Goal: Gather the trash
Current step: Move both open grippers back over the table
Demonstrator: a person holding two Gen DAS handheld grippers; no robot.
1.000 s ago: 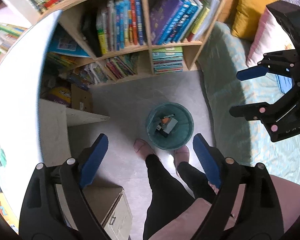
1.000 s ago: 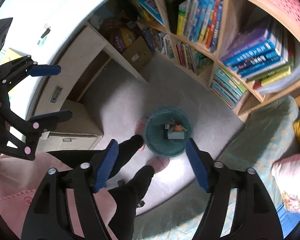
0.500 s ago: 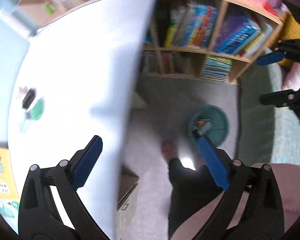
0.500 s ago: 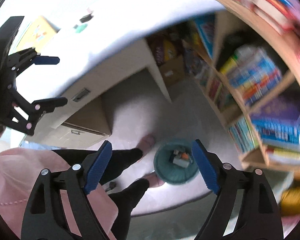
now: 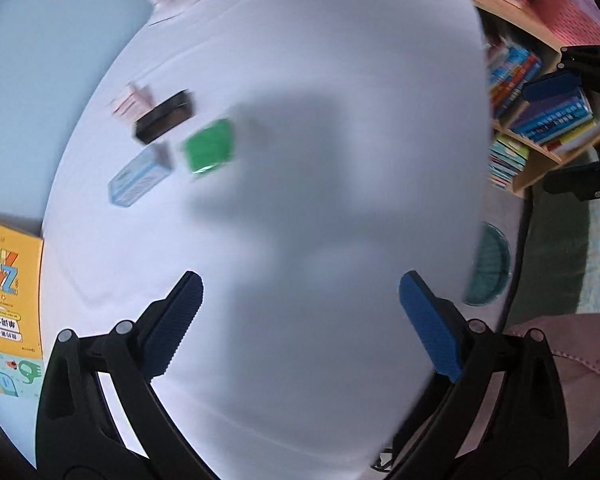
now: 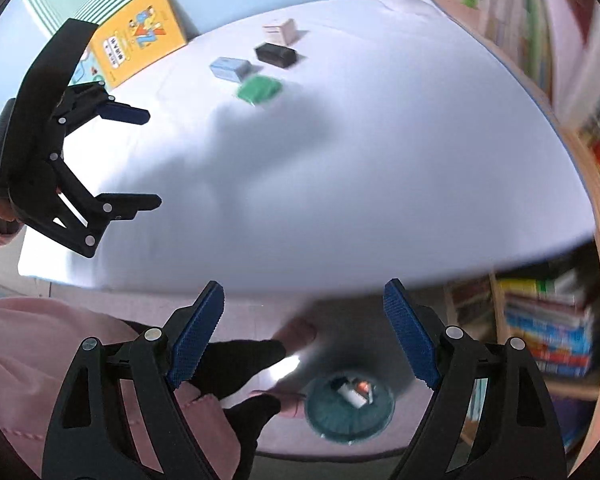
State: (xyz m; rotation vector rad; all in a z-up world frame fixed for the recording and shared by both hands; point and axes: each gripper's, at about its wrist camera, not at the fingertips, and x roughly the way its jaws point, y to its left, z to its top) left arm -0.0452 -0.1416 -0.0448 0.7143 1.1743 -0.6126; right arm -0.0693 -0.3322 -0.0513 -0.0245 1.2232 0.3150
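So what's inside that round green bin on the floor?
Inside the bin lies a whitish box-like piece with something orange beside it. It's blurry, so I can't name them, and anything underneath them is hidden.

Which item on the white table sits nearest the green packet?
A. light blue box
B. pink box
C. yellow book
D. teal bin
A. In the left wrist view the light blue box lies just beside the green packet on the white table; the pink box sits beyond the black box.
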